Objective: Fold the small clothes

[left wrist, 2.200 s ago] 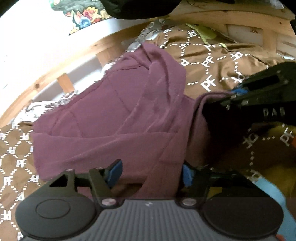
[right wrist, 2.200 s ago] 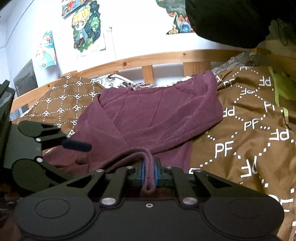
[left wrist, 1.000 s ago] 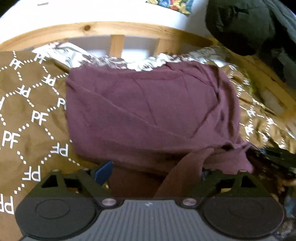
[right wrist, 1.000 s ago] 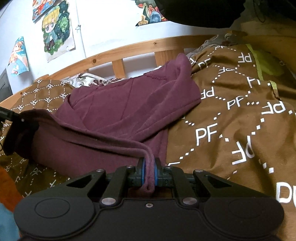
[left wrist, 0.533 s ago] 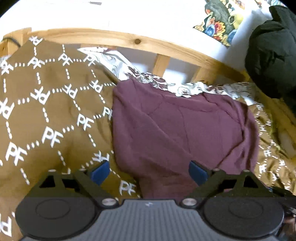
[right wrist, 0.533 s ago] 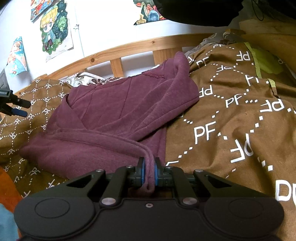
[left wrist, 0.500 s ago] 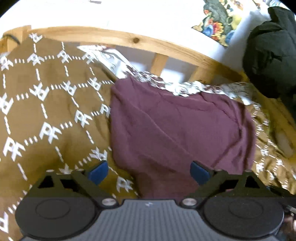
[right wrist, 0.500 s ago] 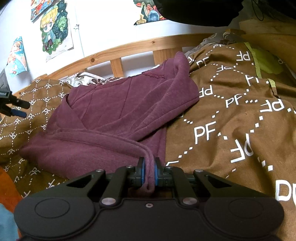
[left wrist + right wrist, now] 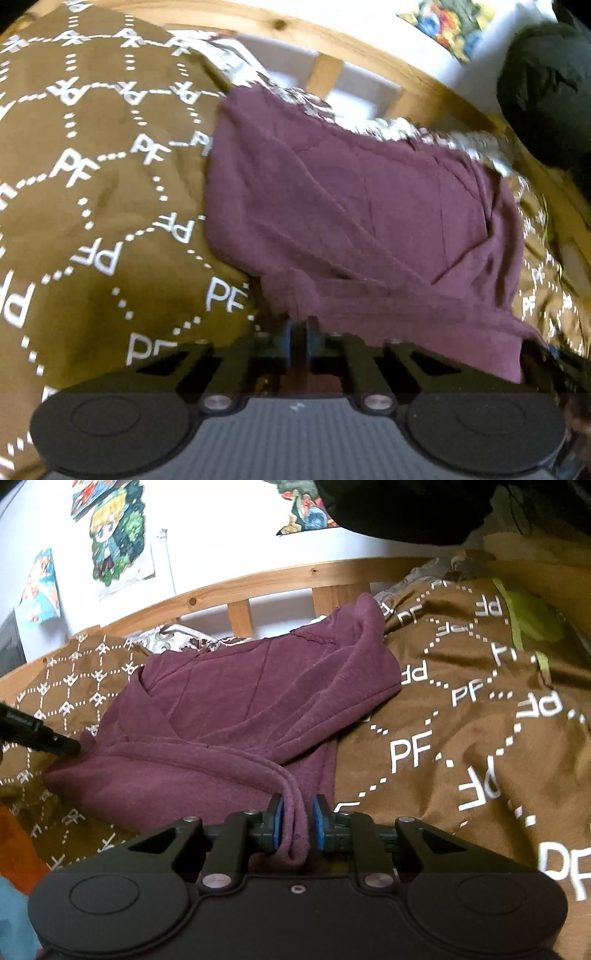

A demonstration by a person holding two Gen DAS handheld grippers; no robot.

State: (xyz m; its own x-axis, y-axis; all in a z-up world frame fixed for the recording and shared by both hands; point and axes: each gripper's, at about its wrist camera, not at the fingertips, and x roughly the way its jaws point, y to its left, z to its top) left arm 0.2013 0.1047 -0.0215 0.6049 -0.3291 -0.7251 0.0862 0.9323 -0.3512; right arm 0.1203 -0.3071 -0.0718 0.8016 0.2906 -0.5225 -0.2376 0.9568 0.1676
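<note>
A maroon garment (image 9: 351, 221) lies partly folded on a brown patterned bedspread (image 9: 92, 221). In the left wrist view my left gripper (image 9: 300, 332) is shut on the garment's near left corner, with fabric bunched just above the blue pads. In the right wrist view the garment (image 9: 240, 709) spreads toward the headboard. Its thick folded hem runs down between the pads of my right gripper (image 9: 297, 823), which is shut on it. The tip of the left gripper (image 9: 72, 746) shows at the garment's left edge.
A wooden bed rail (image 9: 258, 587) runs behind the garment, below a white wall with posters (image 9: 118, 542). A black bundle of cloth (image 9: 543, 92) hangs at the far right. The brown bedspread (image 9: 461, 738) stretches to the right. Something orange and blue (image 9: 14, 867) sits at the lower left.
My left gripper, open wide over the garment before, has dropped to its near left corner and shut on it. The right gripper has stayed put, its pads now slightly further apart.
</note>
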